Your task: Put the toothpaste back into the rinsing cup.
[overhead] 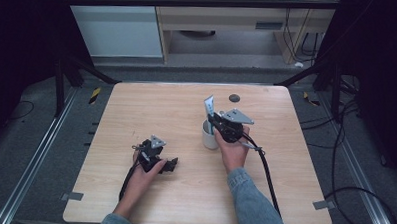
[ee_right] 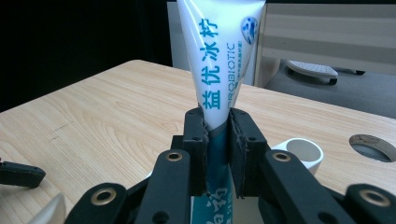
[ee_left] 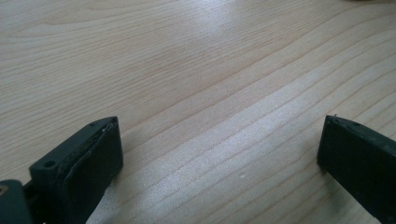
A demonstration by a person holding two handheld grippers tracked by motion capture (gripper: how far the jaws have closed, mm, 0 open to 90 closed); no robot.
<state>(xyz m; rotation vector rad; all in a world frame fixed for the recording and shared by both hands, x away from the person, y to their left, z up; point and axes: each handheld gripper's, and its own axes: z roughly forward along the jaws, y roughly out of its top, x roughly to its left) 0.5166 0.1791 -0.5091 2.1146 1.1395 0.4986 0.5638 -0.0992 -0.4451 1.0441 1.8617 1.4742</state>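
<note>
At the near edge of the bench [overhead: 133, 200], the left gripper [overhead: 170, 165] lay idle with its jaws spread wide over bare wood, while the right gripper [ee_right: 217, 140] held a toothpaste tube [ee_right: 219, 60] upright beside a white cup [ee_right: 306, 151].

The right jaws were clamped flat on the tube's lower body, its crimped tail pointing up, with the cup just behind and to one side and a round grommet hole [ee_right: 373, 145] farther back. The tube was white shading to teal, printed with teal characters and the word PROBIOTIC. It looked light, soft and glossy, likely to buckle or slip if squeezed hard; a hold low on its firmer end seemed safest.
</note>
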